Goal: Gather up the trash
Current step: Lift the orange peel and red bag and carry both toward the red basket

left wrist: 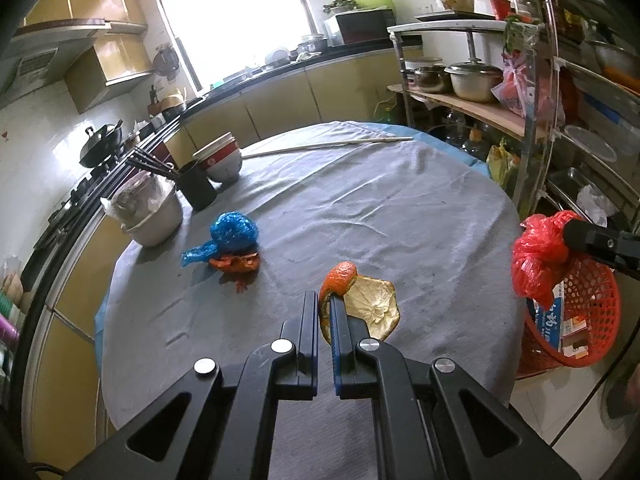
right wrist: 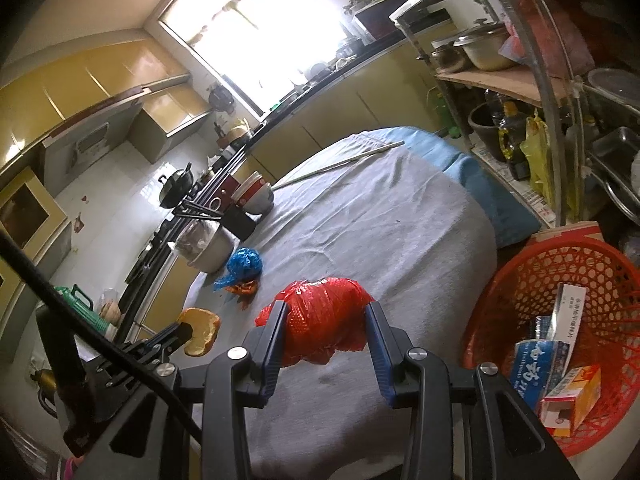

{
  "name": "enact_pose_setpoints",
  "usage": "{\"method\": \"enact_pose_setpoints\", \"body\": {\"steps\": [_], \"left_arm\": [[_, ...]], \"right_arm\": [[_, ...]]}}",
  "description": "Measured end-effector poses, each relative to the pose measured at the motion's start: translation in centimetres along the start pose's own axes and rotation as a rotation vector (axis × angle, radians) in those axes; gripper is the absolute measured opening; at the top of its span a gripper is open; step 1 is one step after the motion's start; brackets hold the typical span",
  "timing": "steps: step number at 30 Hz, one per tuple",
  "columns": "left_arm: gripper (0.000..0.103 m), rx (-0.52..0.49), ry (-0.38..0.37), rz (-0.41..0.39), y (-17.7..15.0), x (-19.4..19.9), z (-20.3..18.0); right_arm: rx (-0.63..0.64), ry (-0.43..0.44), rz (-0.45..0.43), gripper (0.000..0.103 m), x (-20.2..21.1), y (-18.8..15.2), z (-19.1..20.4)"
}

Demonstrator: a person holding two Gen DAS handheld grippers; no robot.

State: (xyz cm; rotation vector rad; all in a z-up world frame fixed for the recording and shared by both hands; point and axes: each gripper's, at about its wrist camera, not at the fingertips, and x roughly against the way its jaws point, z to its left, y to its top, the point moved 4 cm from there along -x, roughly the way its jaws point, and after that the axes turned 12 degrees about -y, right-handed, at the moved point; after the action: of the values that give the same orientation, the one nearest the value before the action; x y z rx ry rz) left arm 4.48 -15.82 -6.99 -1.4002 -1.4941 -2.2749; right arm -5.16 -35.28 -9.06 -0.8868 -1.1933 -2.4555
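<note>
Trash mid-carry: peel [left wrist: 362,300] pinched in left jaws above tabletop [left wrist: 360,208], red bag [right wrist: 326,320] squeezed in right jaws beside basket [right wrist: 520,280]. Probably both heading for a drop there.

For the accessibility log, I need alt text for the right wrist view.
The right gripper holds a crumpled red plastic bag above a grey-clothed table, beside a red basket of empty cartons. At left, the left gripper holds an orange peel; a blue bag lies further back.
</note>
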Motion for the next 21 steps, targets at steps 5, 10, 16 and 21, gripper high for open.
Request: {"method": "enact_pose_setpoints", "body": {"steps": [5, 10, 16, 21], "left_arm": [[0.006, -0.023, -0.012, -0.011, 0.5, 0.2, -0.8], [0.006, -0.043, -0.022, -0.026, 1.1, 0.6, -1.5], [0.006, -0.069, -0.035, -0.035, 1.8, 0.8, -2.4], [0.006, -0.096, -0.045, -0.044, 2.3, 1.0, -3.5]], "right_arm": [[-0.019, -0.020, -0.022, 0.041, 0.9, 0.5, -1.1], [-0.031, -0.041, -0.042, 0.041, 1.8, 0.9, -2.0], [-0.056, -0.067, -0.073, 0.041, 3.0, 1.6, -3.4], [-0.079, -0.084, -0.102, 0.041, 4.4, 2.2, -4.9]]}}
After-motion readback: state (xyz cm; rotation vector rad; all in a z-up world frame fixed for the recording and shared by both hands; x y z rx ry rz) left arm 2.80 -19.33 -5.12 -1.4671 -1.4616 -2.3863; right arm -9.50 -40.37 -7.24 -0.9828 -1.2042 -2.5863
